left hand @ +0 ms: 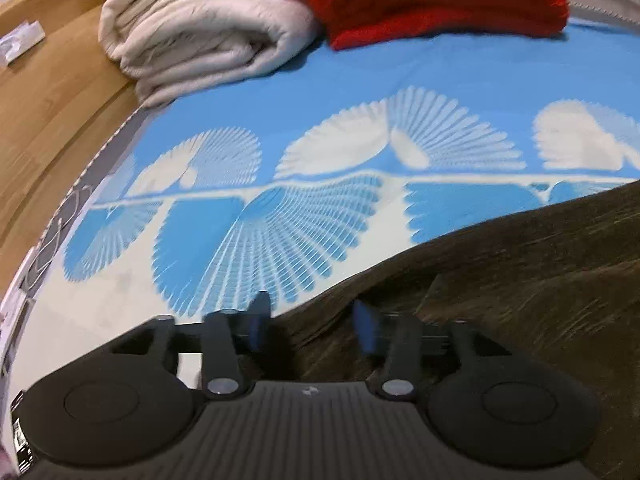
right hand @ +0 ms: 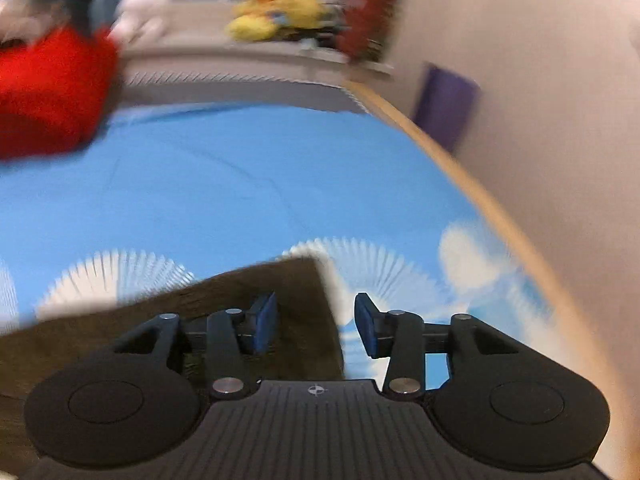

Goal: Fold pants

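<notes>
Dark brown fabric pants (right hand: 256,300): lying flat on blue-and-white patterned bedsheet (left hand: 360,80), squared corner showing; fold apparently partway, completion unclear. Left hand-held gripper (left hand: 310,322) and right hand-held gripper (right hand: 316,324): both released, jaws apart, gripping nothing.

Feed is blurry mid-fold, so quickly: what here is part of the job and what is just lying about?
Job:
pants, dark brown, on the bedspread
left gripper, open over them
right gripper, open

Lying about:
white blanket
red blanket
yellow toy
purple box
</notes>
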Motion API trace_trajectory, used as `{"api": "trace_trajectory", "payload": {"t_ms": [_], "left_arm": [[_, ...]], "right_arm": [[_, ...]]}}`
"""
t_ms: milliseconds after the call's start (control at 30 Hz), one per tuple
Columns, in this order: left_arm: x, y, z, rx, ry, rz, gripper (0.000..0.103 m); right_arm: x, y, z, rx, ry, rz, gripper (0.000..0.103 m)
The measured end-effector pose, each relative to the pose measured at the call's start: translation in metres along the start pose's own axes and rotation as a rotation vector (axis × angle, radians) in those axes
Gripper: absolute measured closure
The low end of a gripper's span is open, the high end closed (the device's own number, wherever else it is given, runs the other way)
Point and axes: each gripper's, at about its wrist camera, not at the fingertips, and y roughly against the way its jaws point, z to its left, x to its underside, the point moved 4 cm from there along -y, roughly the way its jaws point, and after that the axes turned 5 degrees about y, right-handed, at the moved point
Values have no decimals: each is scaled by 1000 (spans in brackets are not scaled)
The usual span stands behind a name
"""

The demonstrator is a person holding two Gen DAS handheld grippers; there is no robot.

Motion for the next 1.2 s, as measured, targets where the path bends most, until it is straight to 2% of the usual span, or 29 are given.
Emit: {"api": "trace_trajectory", "payload": {"t_ms": [67,133,200,267,333,400,467,500,533,567,600,667,767,800,833,900,933,967,1033,1100,1167,1200], "left_arm": [[-3,1,5,-8,14,0,50],[-5,3,12,13,57,17,50],[-6,6,14,46,90,30,51],[-5,10,13,78,76,28,51],[-3,13,10,92,56,24,51],[-1,14,12,93,51,24,51],[2,12,18,91,64,31,51],[3,10,21,88,71,40,51],[4,9,24,83,75,45,51],[4,8,27,76,80,47,51],[4,7,30,74,84,48,51],[4,7,31,77,92,50,51],[4,9,30,99,79,40,49],[4,10,29,109,72,40,49],[5,11,28,114,63,37,49],[6,12,27,115,52,33,49],[6,13,27,121,51,37,49],[7,13,27,130,52,40,49],[8,12,30,142,61,44,49],[8,11,35,153,84,58,48],[9,8,41,163,116,75,43],[10,7,44,168,131,84,39]], "right_arm": [[38,-4,-8,-6,-120,3,57],[78,-14,-20,-24,-247,46,57],[112,-32,-28,-85,-363,117,57],[137,-53,-30,-160,-471,186,57],[141,-70,-30,-212,-572,204,56],[135,-82,-26,-258,-649,183,48],[123,-94,-20,-291,-664,165,45],[118,-99,-18,-277,-653,164,52],[115,-100,-20,-247,-636,164,66],[114,-101,-19,-198,-607,178,93],[114,-101,-20,-176,-592,191,94],[116,-84,-30,-104,-617,158,95],[122,-34,-47,129,-601,98,95],[131,-25,-57,216,-620,132,95],[143,-28,-68,262,-655,202,94],[171,-34,-89,352,-730,351,86],[178,-32,-95,379,-755,360,83],[180,-27,-99,369,-781,324,83],[169,-20,-95,398,-754,287,82],[149,-7,-89,386,-722,148,80],[128,-6,-76,304,-672,52,79],[118,-12,-67,216,-655,34,79]]}}
